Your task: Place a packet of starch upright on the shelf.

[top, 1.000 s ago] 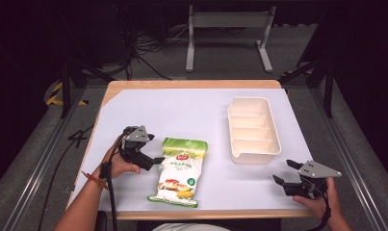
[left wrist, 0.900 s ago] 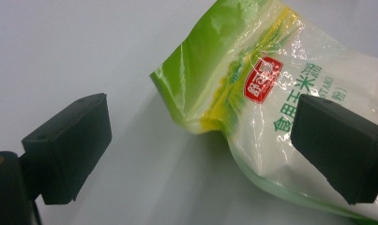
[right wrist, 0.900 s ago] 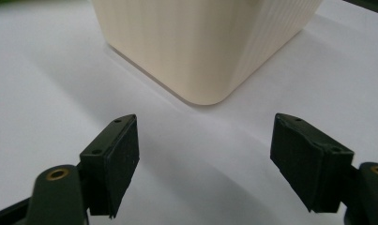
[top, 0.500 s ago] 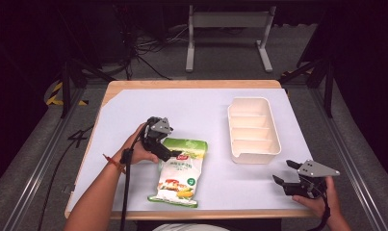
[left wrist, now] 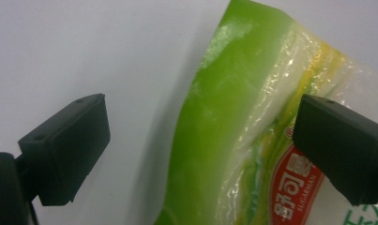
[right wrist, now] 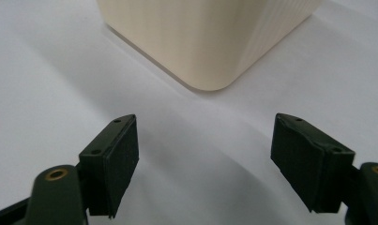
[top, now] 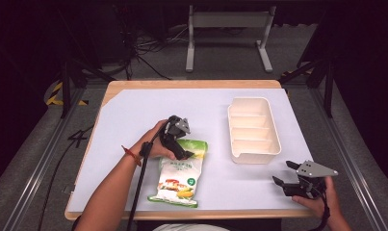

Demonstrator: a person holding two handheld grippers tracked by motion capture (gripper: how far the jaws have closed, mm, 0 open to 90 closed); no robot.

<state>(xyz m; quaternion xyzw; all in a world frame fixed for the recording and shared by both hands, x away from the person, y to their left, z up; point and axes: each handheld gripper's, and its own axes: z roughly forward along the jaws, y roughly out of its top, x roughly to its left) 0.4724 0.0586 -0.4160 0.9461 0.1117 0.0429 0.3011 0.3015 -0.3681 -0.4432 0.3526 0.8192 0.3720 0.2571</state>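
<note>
Two tongs on the table, both spread. Left gripper point(top: 187, 155) down over the green top edge of the snack bag point(top: 178, 178), wide open, pinching nothing. Seen along its own jaws in the left gripper view: left gripper point(left wrist: 200, 150) straddling the bag's green top strip, one jaw out over bare white table cover point(left wrist: 83, 51), the other over the printed face of the snack bag point(left wrist: 252, 140), red label just beside that jaw. Bag flat on the cover, reaching from under the left tongs back toward the person's edge, well apart from the right tongs. Whether either jaw touches the film, cannot tell.

Right gripper point(top: 284, 176) near the front right corner of the table, held low in the right hand point(top: 321, 199), also wide open and holding nothing. Straight ahead of it in the right gripper view, beyond the right gripper point(right wrist: 205, 164), a rounded corner of the cream divided tray point(right wrist: 210, 42), near but apart. Divided tray point(top: 277, 139) between the two tongs, closer to the right one.
</note>
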